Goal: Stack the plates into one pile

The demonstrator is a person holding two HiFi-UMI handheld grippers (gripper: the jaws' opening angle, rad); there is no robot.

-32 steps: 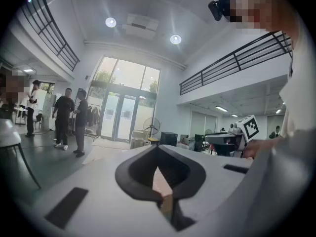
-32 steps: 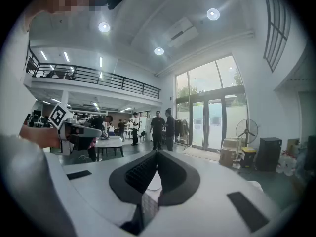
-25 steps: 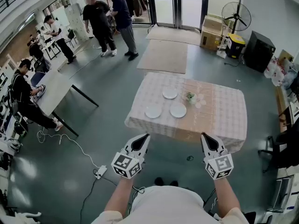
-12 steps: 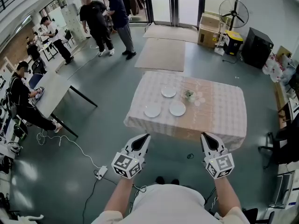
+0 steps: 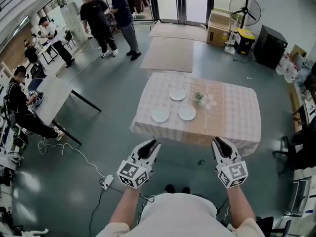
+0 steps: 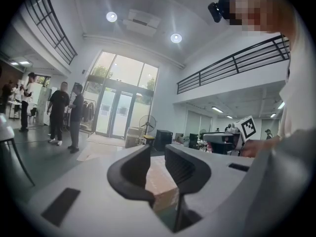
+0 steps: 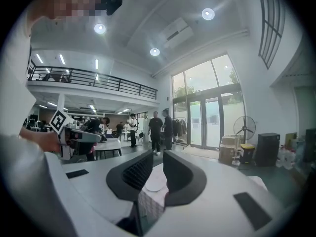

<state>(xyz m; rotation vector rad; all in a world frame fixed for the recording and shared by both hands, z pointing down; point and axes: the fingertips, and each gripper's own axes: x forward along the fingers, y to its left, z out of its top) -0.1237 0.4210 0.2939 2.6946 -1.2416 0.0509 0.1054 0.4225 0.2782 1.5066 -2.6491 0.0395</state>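
Note:
Three white plates lie apart on the checked tablecloth: a far plate [image 5: 177, 94], a near left plate [image 5: 160, 115] and a near right plate [image 5: 187, 113]. My left gripper [image 5: 150, 144] [image 6: 158, 152] and right gripper [image 5: 219, 142] [image 7: 158, 157] hang in the air in front of the table's near edge, well short of the plates. Both pairs of jaws have just been opening and stand slightly apart with nothing between them. Through the right gripper's gap, far off, a plate [image 7: 154, 184] shows. Through the left gripper's gap only the cloth [image 6: 160, 179] shows.
The table [image 5: 232, 117] stands on a grey floor, with a small plant and glass items [image 5: 201, 99] beside the plates. A cable and power strip [image 5: 105, 181] lie on the floor at left. People stand at the far left, near a white table [image 5: 54, 95]. Boxes and a fan [image 5: 245, 9] stand beyond.
Both grippers' jaws have parted a little from shut. The hands have barely moved; the table sits slightly higher in the head view.

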